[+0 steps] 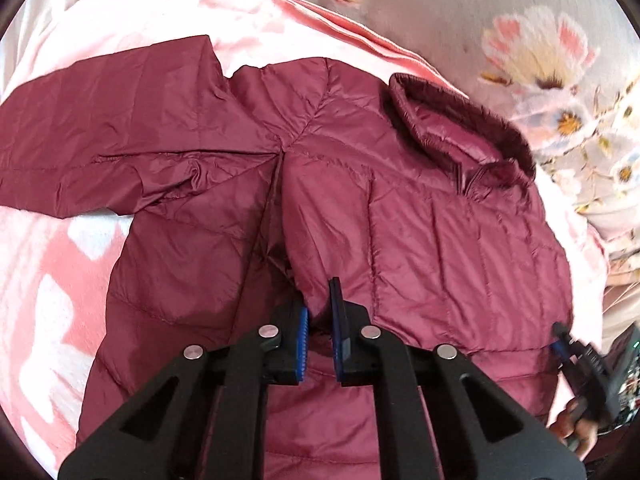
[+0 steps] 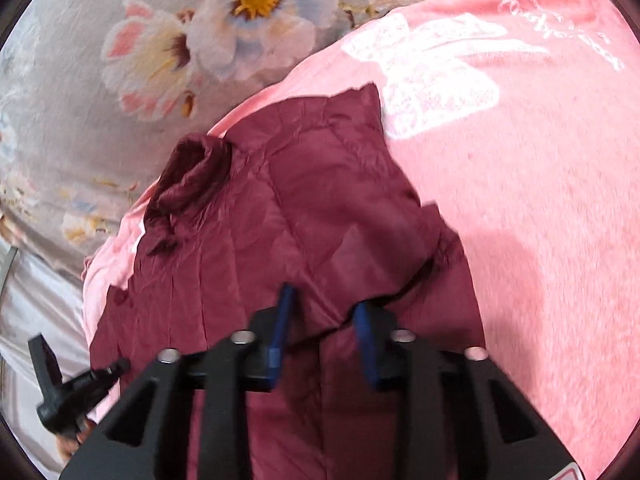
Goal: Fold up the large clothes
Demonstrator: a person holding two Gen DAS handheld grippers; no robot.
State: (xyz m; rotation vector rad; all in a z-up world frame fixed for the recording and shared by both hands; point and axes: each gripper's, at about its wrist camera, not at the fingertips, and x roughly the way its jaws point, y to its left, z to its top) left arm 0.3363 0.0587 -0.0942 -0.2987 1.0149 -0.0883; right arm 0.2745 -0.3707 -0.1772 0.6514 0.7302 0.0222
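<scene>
One maroon quilted jacket [image 1: 360, 208] lay spread over the pink blanket [image 1: 48, 280], its collar [image 1: 460, 128] toward the blanket's edge next to the flowered bedspread [image 1: 540, 60]. One sleeve [image 1: 100, 140] stretched flat away from the body toward the blanket's opposite side, and a crease ran up the body from the hem, so the folding was probably only beginning.

The left gripper [image 1: 318, 340] hovered low over the hem, its blue-padded fingers parted by a narrow gap with a ridge of fabric showing between them. Whether it had hold of that fabric I cannot tell. Its place suggested a readiness to pinch the hem and carry it over.

The right gripper [image 2: 324, 336] stood with its fingers set wider apart above a raised edge of the jacket, gripping nothing. It was probably placed there so both ends of the hem could be lifted together, keeping the slippery shell from sliding sideways.
</scene>
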